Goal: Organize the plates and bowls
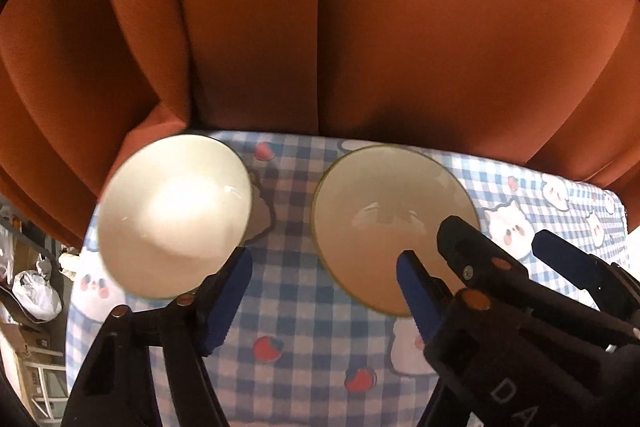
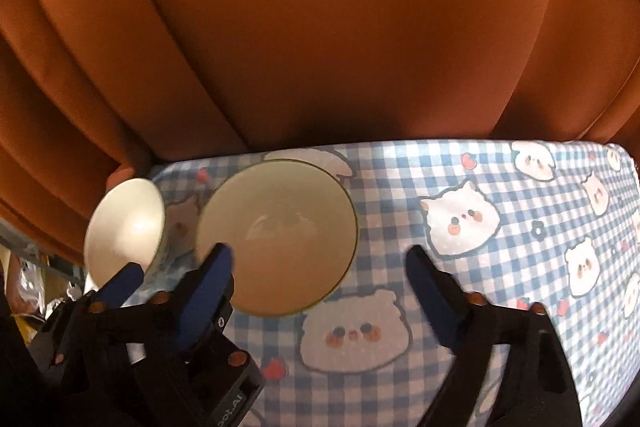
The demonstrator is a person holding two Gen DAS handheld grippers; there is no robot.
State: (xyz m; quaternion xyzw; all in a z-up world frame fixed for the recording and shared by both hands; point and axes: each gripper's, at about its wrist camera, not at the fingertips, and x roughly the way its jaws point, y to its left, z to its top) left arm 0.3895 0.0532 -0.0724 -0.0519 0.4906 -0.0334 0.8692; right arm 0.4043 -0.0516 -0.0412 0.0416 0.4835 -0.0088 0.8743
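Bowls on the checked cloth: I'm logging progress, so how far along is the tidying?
Done: nothing that shows. The left bowl and the right bowl stand apart, unstacked, on the checked cloth.
In hand: nothing yet. The left gripper and the right gripper hover by the bowls' rims with jaws open.
Left: gripping a bowl and probably nesting the two. No plates are in view.

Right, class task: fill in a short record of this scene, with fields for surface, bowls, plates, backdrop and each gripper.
surface: checked cloth with cartoon animals
bowls: two, empty, pale inside, side by side and apart: left bowl, right bowl
plates: none in view
backdrop: orange curtain
left gripper: open, holding nothing, aimed between the bowls
right gripper: open, holding nothing, one finger overlapping the right bowl's rim
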